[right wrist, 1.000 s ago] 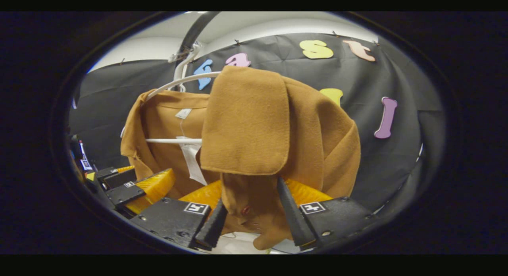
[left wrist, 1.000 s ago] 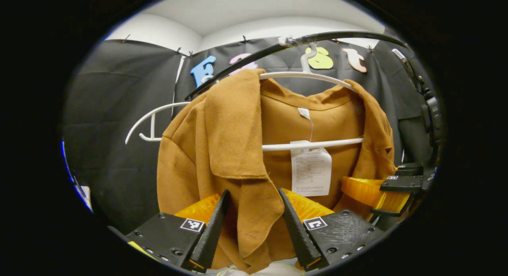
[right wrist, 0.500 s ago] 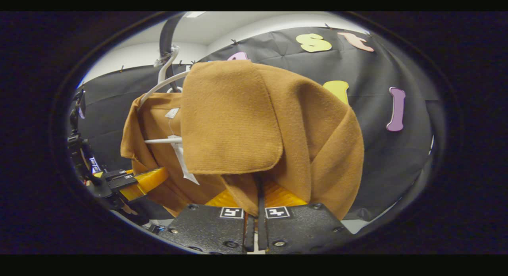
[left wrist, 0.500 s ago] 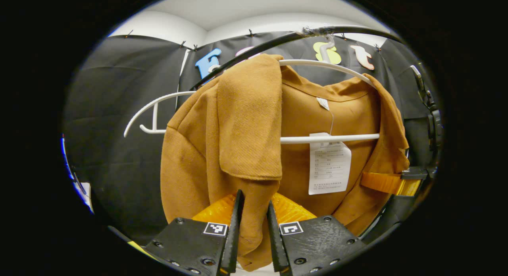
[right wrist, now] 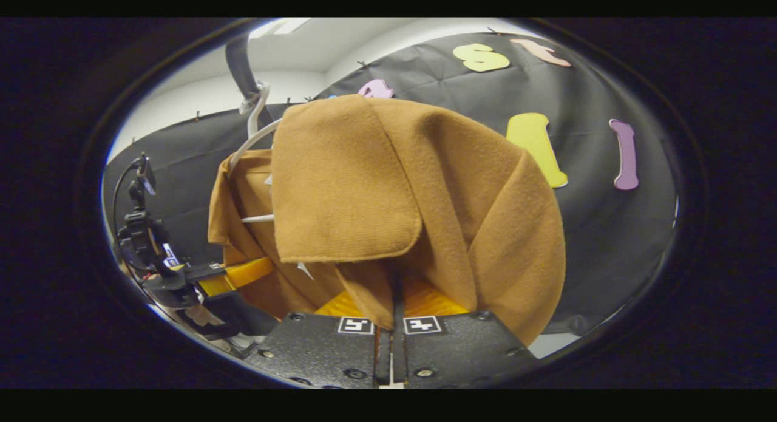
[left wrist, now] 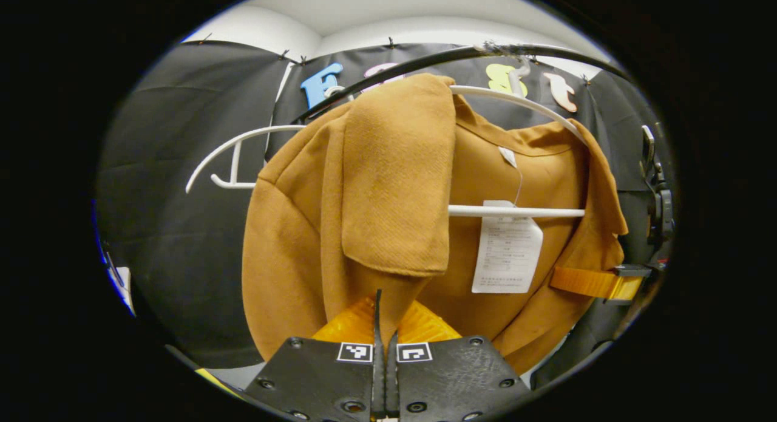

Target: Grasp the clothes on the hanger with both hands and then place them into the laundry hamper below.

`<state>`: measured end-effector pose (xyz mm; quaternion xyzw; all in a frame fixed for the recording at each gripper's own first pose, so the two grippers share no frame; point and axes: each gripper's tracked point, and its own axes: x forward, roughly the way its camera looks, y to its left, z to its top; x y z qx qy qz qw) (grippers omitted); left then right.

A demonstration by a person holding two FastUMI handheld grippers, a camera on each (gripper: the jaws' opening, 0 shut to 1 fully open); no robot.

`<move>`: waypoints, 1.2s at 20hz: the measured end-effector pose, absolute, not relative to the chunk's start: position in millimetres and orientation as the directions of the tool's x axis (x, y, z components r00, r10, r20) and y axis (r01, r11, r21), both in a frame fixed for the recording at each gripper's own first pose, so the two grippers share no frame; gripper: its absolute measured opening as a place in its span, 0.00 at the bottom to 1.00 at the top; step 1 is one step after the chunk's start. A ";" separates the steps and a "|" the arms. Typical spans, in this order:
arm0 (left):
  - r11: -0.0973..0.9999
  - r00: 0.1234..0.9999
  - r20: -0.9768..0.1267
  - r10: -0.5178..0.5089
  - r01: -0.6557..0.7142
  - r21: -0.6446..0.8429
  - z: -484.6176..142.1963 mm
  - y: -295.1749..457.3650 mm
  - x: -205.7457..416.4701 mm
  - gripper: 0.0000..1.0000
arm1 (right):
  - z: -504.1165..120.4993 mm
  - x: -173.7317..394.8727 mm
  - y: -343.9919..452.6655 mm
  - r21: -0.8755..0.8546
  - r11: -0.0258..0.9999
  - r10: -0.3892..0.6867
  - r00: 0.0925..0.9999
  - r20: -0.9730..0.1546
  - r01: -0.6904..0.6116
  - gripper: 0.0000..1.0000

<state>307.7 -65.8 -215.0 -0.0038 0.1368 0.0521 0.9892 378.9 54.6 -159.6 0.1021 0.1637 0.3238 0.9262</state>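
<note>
A brown jacket [left wrist: 388, 185] hangs on a white hanger [left wrist: 516, 211] from a dark rail [left wrist: 546, 48]. My left gripper [left wrist: 383, 325] is shut on the jacket's front edge just under its left lapel. My right gripper [right wrist: 394, 313] is shut on the other front edge below the right lapel [right wrist: 340, 185]. In the left gripper view the right gripper [left wrist: 598, 282] shows at the jacket's right side. In the right gripper view the left gripper [right wrist: 200, 276] shows at the lower left, against the cloth. A white tag [left wrist: 507, 255] hangs inside the collar.
A second, bare white hanger [left wrist: 234, 161] hangs on the rail left of the jacket. The black cloth wall [right wrist: 607, 240] stands close behind. A dark stand with cables [right wrist: 139, 228] rises at the left of the right gripper view.
Both grippers went from open around the jacket's front edges to shut on them. The jacket's shoulders have shifted on the hanger and the views have moved closer.
</note>
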 end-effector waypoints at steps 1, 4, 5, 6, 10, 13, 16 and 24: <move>0.995 0.958 -0.271 0.096 -0.097 0.012 -214.0 -64.0 306.2 0.06 | -159.8 378.0 55.4 0.309 0.753 0.652 0.720 -0.236 -0.581 0.06; 0.998 0.960 -0.273 0.068 -0.068 0.010 -210.4 -60.7 303.1 0.00 | -153.3 366.0 61.8 0.379 0.647 0.755 0.624 -0.200 -0.661 0.05; 0.998 0.961 -0.272 0.058 -0.058 0.006 -207.5 -59.4 300.8 0.05 | -147.4 361.1 62.2 0.410 0.594 0.796 0.580 -0.174 -0.692 0.05; 0.998 0.963 -0.264 0.060 -0.061 0.007 -203.4 -54.7 297.6 0.00 | -142.4 352.6 60.6 0.442 0.546 0.827 0.543 -0.147 -0.711 0.05; 0.996 0.968 -0.242 0.071 -0.083 -0.039 -183.3 -37.9 287.3 0.05 | -108.8 333.2 51.7 0.557 0.351 0.905 0.426 0.005 -0.753 0.04; 0.991 0.971 -0.227 0.082 -0.103 -0.081 -162.9 -26.0 284.4 0.03 | -73.8 327.1 42.4 0.659 0.195 0.907 0.390 0.161 -0.727 0.04; 0.990 0.979 -0.183 0.092 -0.110 -0.090 -136.3 -16.4 284.2 0.00 | -43.6 326.3 39.2 0.674 0.113 0.890 0.376 0.257 -0.730 0.04; 0.982 0.987 -0.094 0.128 -0.140 -0.126 -84.1 20.4 292.5 0.00 | -4.0 353.9 1.5 0.718 0.045 0.774 0.478 0.415 -0.695 0.05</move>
